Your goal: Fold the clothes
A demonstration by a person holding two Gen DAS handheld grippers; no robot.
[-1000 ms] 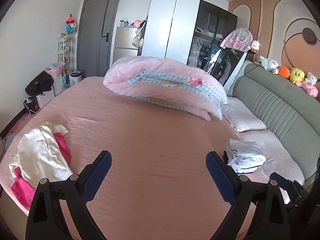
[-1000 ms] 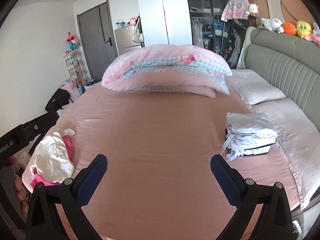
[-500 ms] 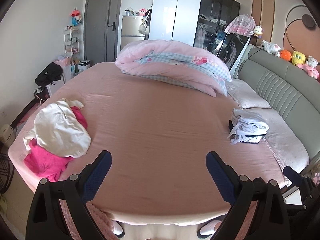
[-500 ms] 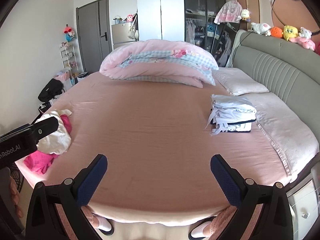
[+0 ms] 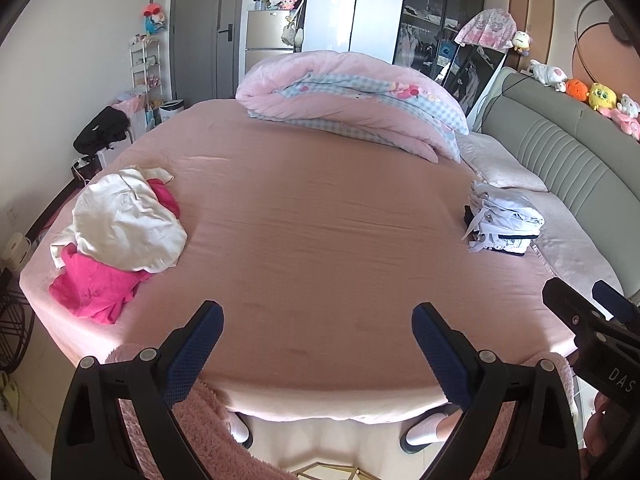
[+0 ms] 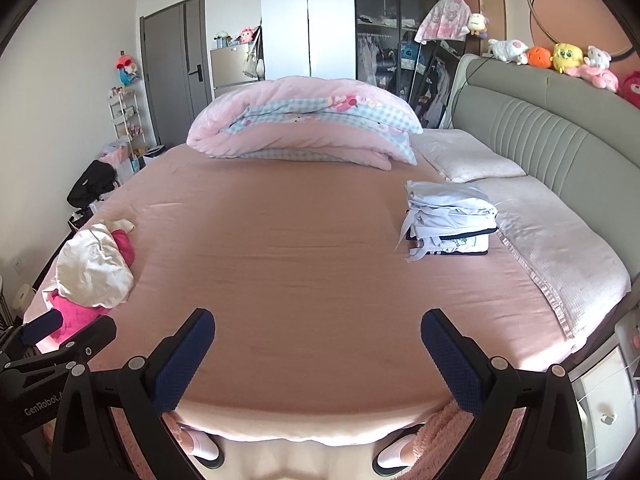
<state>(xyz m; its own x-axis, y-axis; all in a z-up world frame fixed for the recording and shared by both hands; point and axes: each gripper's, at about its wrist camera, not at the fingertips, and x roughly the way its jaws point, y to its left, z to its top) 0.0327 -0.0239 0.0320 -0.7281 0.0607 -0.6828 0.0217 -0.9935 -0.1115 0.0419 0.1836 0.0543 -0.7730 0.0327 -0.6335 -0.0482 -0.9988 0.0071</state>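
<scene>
A crumpled white garment (image 5: pixel 124 216) (image 6: pixel 94 266) lies on a bright pink garment (image 5: pixel 94 286) (image 6: pixel 72 314) at the left edge of the pink bed (image 5: pixel 320 240) (image 6: pixel 312 248). A neat stack of folded pale clothes (image 5: pixel 502 220) (image 6: pixel 450 214) rests on the bed's right side by the pillows. My left gripper (image 5: pixel 318 328) is open and empty above the near bed edge. My right gripper (image 6: pixel 318 336) is open and empty too, hovering over the same edge. Each gripper shows at the side of the other's view.
A rolled pink duvet (image 5: pixel 352 100) (image 6: pixel 304 124) fills the far end of the bed. Two pale pillows (image 6: pixel 468 154) and a grey padded headboard (image 6: pixel 552 124) line the right. A person's feet in white socks (image 6: pixel 200 446) stand below the bed edge. A black bag (image 5: pixel 102 128) sits by the left wall.
Both grippers have drawn back from over the bed toward its near edge, so the whole mattress, the bed's front edge and the person's feet now show. Both stay open.
</scene>
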